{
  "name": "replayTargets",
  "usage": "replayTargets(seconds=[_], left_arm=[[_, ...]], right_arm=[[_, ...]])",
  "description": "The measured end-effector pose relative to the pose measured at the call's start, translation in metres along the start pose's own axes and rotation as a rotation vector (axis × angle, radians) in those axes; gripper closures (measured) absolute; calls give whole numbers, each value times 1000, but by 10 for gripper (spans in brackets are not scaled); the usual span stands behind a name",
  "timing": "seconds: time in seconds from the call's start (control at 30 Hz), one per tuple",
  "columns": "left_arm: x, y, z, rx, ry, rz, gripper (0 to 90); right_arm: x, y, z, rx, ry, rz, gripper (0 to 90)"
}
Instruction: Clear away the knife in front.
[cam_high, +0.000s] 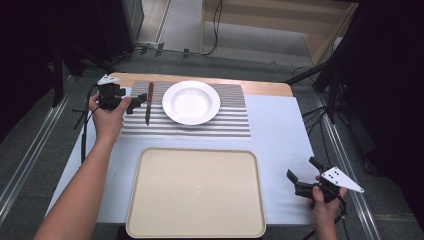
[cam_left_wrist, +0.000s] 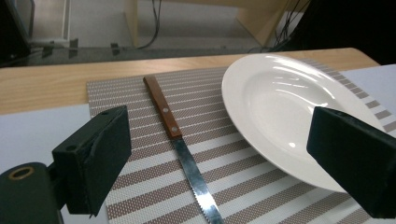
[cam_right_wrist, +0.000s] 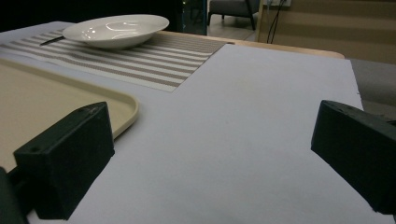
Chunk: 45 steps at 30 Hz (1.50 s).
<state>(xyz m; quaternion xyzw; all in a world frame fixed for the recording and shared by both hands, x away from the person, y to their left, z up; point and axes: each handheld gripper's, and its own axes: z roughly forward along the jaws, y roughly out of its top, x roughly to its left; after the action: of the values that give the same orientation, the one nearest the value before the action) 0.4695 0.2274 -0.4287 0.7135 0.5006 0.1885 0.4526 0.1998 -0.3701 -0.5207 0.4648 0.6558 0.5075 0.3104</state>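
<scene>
Table: your wooden table carried a white sheet and a striped placemat.
Plate: white, empty plate sat on the placemat.
Knife: wooden-handled knife lay just left of the plate.
Tray: beige tray sat nearest you, bare.
Left gripper: your left gripper hovered spread wide beside the knife, holding nothing.
Right gripper: your right gripper was released over the sheet, right of the tray.

No text, label, brand, number or sign can be read on anything in these views.
</scene>
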Motion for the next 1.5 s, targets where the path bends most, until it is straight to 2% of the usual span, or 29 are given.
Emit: replayTargets(seconds=[0.03,0.07,0.13,0.17,0.2,0.23,0.27,0.3,0.33,0.37,0.4,0.43,0.47,0.5,0.53,0.57,0.67,0.77,0.87,0.93,1.1,1.23,1.43,1.5], left_arm=[[0,0,0,0,0,0,127],[1,2,4,16,14,-7,127],[1,5,15,61,33,-10,155],[1,6,19,79,40,-15,206],[1,8,24,104,49,-19,206],[1,11,34,139,72,-30,256],[1,11,34,139,72,-30,287],[0,14,43,179,93,-33,302],[0,14,43,179,93,-33,324],[0,16,48,194,110,-37,324],[-1,19,56,219,125,-43,375],[-1,19,56,219,125,-43,387],[-1,23,64,250,128,-52,400],[-1,23,64,250,128,-52,415],[-2,25,71,281,139,-57,430],[-2,25,71,281,139,-57,455],[-1,28,81,323,167,-77,514],[-1,31,91,377,195,-88,534],[1,33,97,415,198,-88,599],[2,33,101,437,198,-87,599],[4,31,108,453,219,-97,600],[3,29,114,478,237,-86,610],[3,23,124,495,268,-97,693],[3,23,124,484,269,-97,707]], right_arm=[[0,0,0,0,0,0,0],[0,0,0,0,1,0,0],[0,0,0,1,0,1,0],[0,0,0,0,4,-1,0],[0,0,0,0,4,-1,0],[0,0,1,0,6,0,0],[0,0,1,3,5,-1,0],[0,0,2,2,5,-4,0],[0,0,2,3,5,-6,0],[0,0,2,3,5,-6,0],[1,0,2,3,7,-6,0],[0,0,2,2,6,-8,0],[0,0,1,3,7,-4,0],[0,0,1,2,8,-2,0],[0,0,1,-1,10,-2,0],[0,0,1,-1,10,-2,0],[0,0,1,-3,12,-2,0],[0,0,1,-3,11,-3,0],[0,0,1,-2,12,-4,0],[0,0,1,-2,11,-3,0],[0,0,1,-1,11,-4,0],[0,0,2,1,6,-8,0],[1,0,2,2,6,-7,0],[0,0,2,1,5,-7,0]])
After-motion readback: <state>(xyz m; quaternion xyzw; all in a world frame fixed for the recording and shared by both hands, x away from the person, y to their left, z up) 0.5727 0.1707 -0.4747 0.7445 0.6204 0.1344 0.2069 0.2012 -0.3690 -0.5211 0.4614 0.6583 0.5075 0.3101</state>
